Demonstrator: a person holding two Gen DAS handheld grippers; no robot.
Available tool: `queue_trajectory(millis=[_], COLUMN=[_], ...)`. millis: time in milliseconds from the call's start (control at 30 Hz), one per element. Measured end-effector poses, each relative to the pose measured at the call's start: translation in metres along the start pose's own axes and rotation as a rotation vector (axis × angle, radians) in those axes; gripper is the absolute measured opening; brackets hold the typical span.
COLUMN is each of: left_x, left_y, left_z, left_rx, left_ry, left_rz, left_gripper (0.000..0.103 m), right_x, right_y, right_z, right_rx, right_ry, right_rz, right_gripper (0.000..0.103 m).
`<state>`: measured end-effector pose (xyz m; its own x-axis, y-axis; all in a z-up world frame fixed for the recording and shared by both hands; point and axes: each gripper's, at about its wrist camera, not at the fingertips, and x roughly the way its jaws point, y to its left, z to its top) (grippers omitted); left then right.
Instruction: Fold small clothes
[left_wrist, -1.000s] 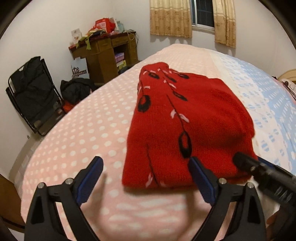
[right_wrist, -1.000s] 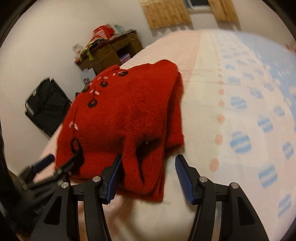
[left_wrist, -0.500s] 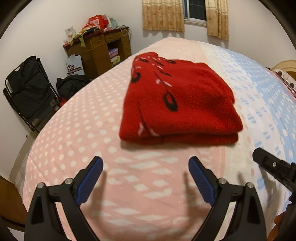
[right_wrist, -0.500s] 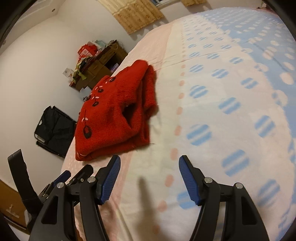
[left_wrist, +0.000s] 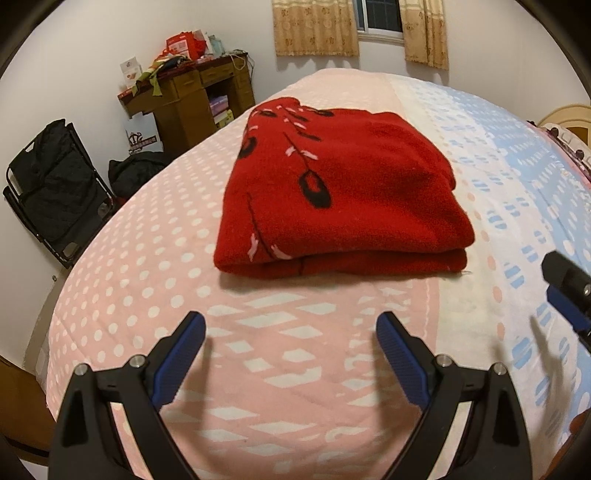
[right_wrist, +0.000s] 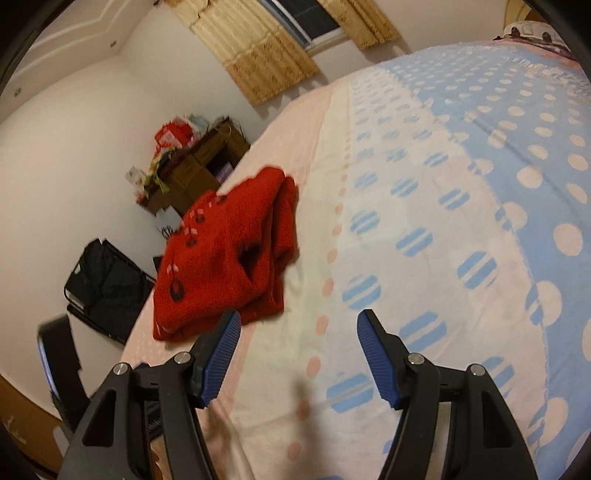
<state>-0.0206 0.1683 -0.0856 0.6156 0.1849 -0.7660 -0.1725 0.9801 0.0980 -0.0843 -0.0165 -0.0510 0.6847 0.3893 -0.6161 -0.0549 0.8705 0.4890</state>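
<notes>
A folded red sweater (left_wrist: 332, 199) with a black and white flower pattern lies on the bed, lying in layers. My left gripper (left_wrist: 291, 325) is open a short way in front of its near edge, nothing between the blue pads. In the right wrist view the same red sweater (right_wrist: 225, 258) lies to the upper left, and my right gripper (right_wrist: 299, 321) is open over the bedspread to the right of it, holding nothing. The right gripper's tip (left_wrist: 565, 280) shows at the right edge of the left wrist view.
The bedspread (left_wrist: 122, 266) is pink with white dots on the left, blue-patterned on the right (right_wrist: 480, 166). A cluttered wooden desk (left_wrist: 192, 99), a black folding chair (left_wrist: 55, 184) and a dark bag (left_wrist: 135, 171) stand beyond the bed's left edge. Curtains (left_wrist: 314, 27) frame a window.
Both grippers have pulled back from the sweater, which now lies free on the bed. The right gripper let go of its edge, swung off to the right and stands a little wider.
</notes>
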Motion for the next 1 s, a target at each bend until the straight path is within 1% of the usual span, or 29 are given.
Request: queue_trajectory(millis=[233,300,367,400,433,467,500,633,800,867,933,1000], left_x=[0.01,0.012,0.013,0.014,0.014,0.015,0.015,0.016,0.015,0.013,0.013,0.014], left_y=[-0.002,-0.001,0.0,0.001,0.002,0.003,0.004,0.009,0.017,0.019,0.021,0.024], left_z=[0.001,0.001,0.002,0.003,0.003,0.004,0.005,0.009,0.017,0.02,0.024,0.027], left_rx=[-0.001,-0.004,-0.005,-0.005,-0.005,-0.007,-0.01,-0.02,-0.037,-0.031,-0.026,-0.028], left_ry=[0.018,0.02,0.019,0.018,0.018,0.015,0.012,0.009,-0.012,-0.035,-0.045,-0.053], left_rz=[-0.006,-0.011,-0.013,-0.013,-0.015,-0.02,-0.026,-0.032,-0.04,-0.042,-0.025,-0.02], left_gripper=[0.096,0.096,0.096,0.096,0.096,0.096,0.096,0.096,0.096,0.097,0.101,0.101], right_x=[0.012,0.015,0.019,0.02,0.021,0.023,0.025,0.036,0.043,0.046,0.048,0.049], right_y=[0.002,-0.001,-0.003,-0.003,-0.004,-0.004,-0.003,-0.002,0.012,0.018,0.026,0.027], right_z=[-0.001,0.001,0.004,0.005,0.007,0.008,0.009,0.014,0.019,0.023,0.027,0.028], right_rx=[-0.027,-0.004,0.025,0.04,0.051,0.058,0.065,0.095,0.077,0.057,0.019,0.026], right_ry=[0.025,0.032,0.048,0.053,0.054,0.056,0.065,0.105,0.114,0.111,0.103,0.104], right_rz=[-0.011,0.024,0.077,0.099,0.112,0.122,0.138,0.185,0.256,0.267,0.265,0.291], right_gripper=[0.067,0.067,0.067,0.07,0.079,0.085,0.086,0.087,0.087,0.087,0.087,0.087])
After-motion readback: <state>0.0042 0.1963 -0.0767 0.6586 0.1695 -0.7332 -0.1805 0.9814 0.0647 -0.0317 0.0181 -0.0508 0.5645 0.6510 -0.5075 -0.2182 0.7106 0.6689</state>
